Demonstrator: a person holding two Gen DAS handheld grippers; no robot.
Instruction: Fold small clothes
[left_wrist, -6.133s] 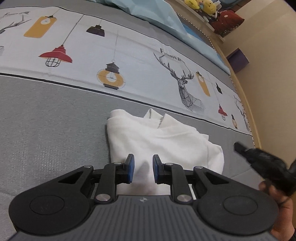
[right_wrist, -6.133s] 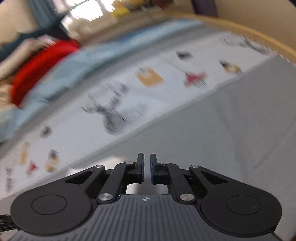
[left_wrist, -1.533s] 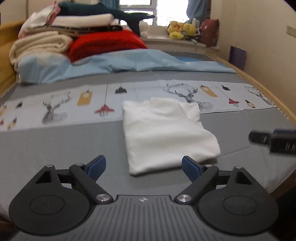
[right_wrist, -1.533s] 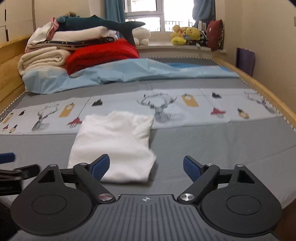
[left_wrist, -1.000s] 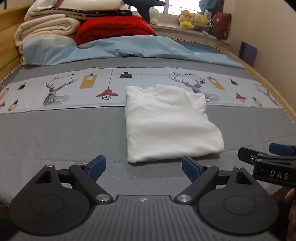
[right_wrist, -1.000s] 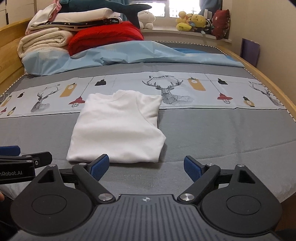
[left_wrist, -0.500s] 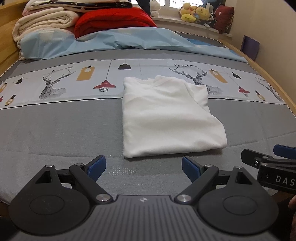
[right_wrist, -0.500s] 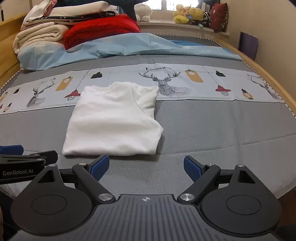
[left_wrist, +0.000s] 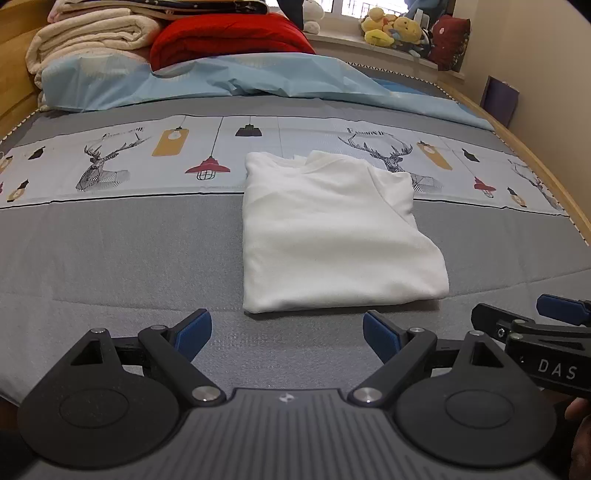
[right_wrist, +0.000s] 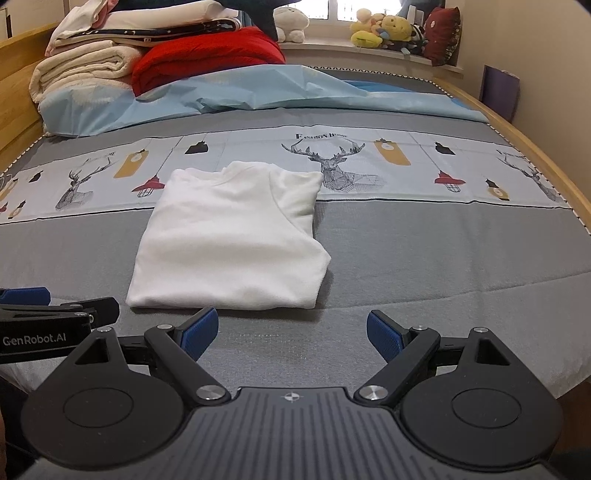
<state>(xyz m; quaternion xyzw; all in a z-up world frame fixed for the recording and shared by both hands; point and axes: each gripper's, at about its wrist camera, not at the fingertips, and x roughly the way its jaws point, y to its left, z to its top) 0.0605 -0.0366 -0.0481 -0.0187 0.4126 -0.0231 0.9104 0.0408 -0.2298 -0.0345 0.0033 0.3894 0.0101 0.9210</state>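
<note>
A white garment (left_wrist: 332, 232) lies folded into a flat rectangle on the grey bed cover; it also shows in the right wrist view (right_wrist: 232, 240). My left gripper (left_wrist: 287, 334) is open and empty, just short of the garment's near edge. My right gripper (right_wrist: 291, 332) is open and empty, near the garment's near right corner. Each gripper shows at the edge of the other's view: the right one (left_wrist: 535, 325) and the left one (right_wrist: 55, 314). Neither touches the cloth.
A printed strip with deer and lamps (left_wrist: 147, 158) crosses the bed behind the garment. A light blue sheet (left_wrist: 240, 81), a red blanket (left_wrist: 229, 37) and cream towels (left_wrist: 92, 33) are piled at the head. A wooden bed rail (left_wrist: 554, 181) runs along the right.
Both grippers, shut by the garment six seconds ago, are open and drawn back. Over the last second they have tilted down slightly and closed in a little; the garment has not moved.
</note>
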